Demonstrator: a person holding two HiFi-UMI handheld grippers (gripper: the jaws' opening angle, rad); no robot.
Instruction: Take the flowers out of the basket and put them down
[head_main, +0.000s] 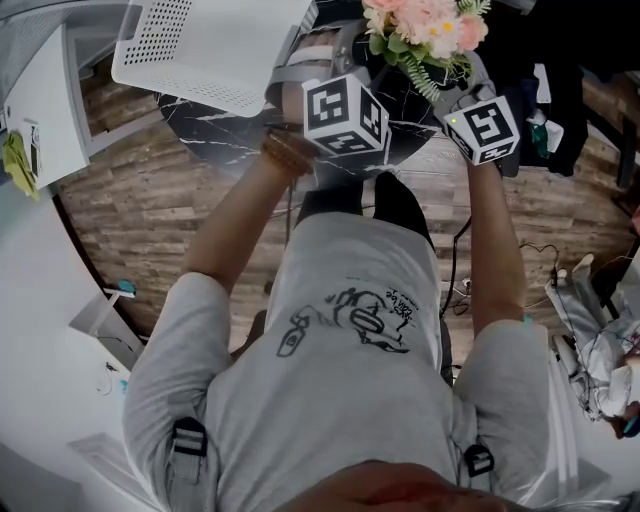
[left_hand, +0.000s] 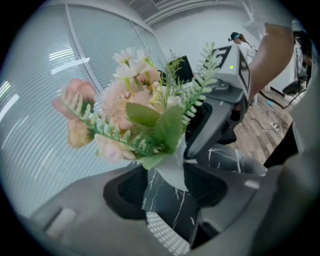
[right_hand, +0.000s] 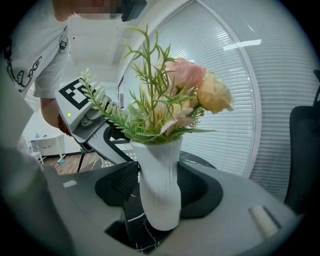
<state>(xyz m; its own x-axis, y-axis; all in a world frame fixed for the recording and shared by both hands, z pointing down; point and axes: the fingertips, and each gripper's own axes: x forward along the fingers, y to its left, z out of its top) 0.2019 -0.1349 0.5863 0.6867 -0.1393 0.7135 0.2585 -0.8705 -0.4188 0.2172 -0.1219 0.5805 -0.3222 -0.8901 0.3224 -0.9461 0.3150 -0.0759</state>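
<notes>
A bunch of pink and cream flowers with green fern sprigs stands in a white ribbed vase. My right gripper is shut on the vase, which leans a little above the black marble table. Facing it from the other side, my left gripper is open, and the vase's lower end hangs between its pads without touching them. The bouquet fills the middle of the left gripper view. The white perforated basket lies on the table to the left of the flowers.
The round table stands on a wood-plank floor. A white shelf unit is at the left, and cables and loose clutter lie at the right. Window blinds and a dark chair are behind the vase.
</notes>
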